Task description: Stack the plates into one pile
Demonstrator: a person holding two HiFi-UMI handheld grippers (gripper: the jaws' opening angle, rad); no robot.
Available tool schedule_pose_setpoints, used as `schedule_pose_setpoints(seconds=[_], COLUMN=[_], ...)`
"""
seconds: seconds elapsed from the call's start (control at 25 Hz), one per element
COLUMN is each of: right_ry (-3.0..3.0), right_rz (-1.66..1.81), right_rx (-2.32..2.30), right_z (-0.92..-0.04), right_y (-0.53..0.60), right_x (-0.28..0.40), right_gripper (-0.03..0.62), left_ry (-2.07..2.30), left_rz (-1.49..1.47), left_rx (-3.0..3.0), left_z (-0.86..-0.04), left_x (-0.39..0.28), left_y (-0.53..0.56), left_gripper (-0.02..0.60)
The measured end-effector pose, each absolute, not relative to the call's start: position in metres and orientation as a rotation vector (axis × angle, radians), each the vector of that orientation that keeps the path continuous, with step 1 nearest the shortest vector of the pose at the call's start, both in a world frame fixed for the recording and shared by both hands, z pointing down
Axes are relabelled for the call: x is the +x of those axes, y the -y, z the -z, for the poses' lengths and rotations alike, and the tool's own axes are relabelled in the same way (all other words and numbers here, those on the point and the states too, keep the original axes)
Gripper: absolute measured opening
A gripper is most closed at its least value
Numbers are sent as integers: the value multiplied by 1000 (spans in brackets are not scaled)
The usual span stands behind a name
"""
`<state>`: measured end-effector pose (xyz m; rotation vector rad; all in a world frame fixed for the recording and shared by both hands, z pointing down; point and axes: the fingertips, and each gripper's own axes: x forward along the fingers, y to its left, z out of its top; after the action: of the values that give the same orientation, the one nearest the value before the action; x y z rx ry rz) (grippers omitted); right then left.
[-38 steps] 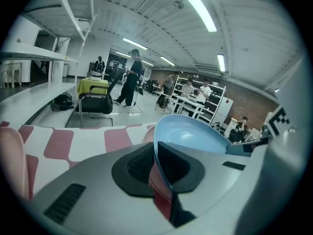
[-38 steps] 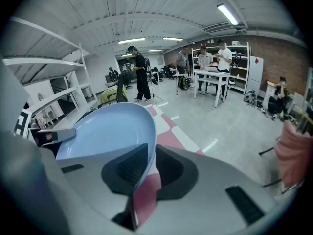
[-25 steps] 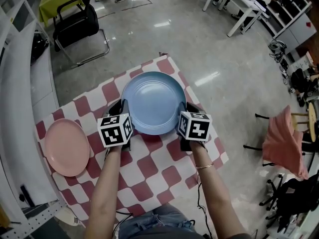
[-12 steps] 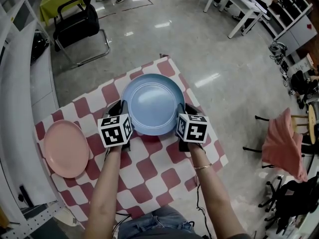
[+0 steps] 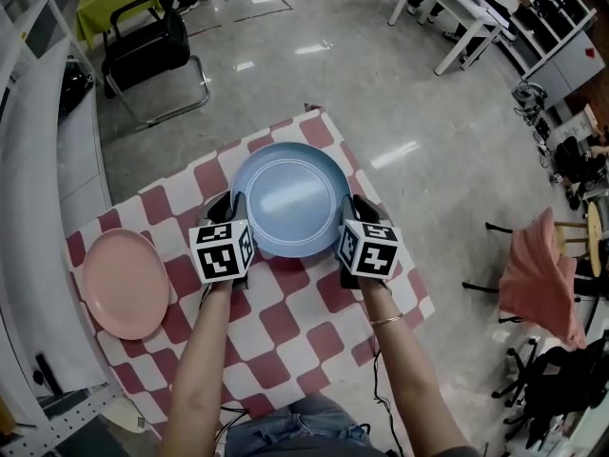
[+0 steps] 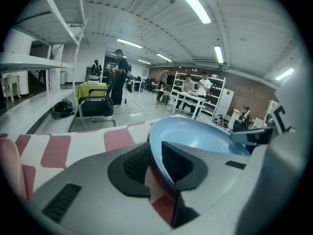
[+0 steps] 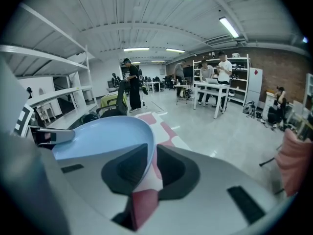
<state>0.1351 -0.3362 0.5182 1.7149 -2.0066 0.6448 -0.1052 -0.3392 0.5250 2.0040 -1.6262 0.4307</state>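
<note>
A blue plate (image 5: 290, 198) lies on the far side of the red-and-white checked cloth (image 5: 285, 322). My left gripper (image 5: 228, 206) is at its left rim and my right gripper (image 5: 354, 209) at its right rim. In the left gripper view the blue plate (image 6: 195, 136) has its rim between the jaws of the left gripper (image 6: 155, 155); these jaws are opening and a thin gap shows beside the rim. In the right gripper view the right gripper (image 7: 149, 163) is shut on the rim of the blue plate (image 7: 98, 136). A pink plate (image 5: 126, 284) lies alone at the cloth's left end.
The small table ends just beyond the blue plate, with shiny floor past it. A white shelf unit (image 5: 38, 208) runs along the left side. A black chair (image 5: 147, 46) stands on the floor beyond the table, and a pink cloth hangs on a chair (image 5: 542, 274) at the right.
The blue plate and both grippers have hardly moved. The right gripper has drifted slightly towards me.
</note>
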Motion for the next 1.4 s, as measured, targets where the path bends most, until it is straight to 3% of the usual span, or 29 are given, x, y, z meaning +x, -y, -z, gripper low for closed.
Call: schedule_pose_setpoints(seconds=[0.16,0.68,1.4], right_ry=[2014,2113,2392], right_rz=[-627,-543,-500], right_rx=[1731,1704,1374], right_z=[-512,-472,-447], right_y=[336,319,249], right_x=[139,121,12], right_gripper=[60,60,48], left_ry=[1668,1757,1914], left_rz=[-442,-419,-324], left_rx=[1996,2022,1925], left_z=[-525,-491,-455], left_x=[-110,-124,-190], left_y=[338,318,213], left_gripper=[102,87,25])
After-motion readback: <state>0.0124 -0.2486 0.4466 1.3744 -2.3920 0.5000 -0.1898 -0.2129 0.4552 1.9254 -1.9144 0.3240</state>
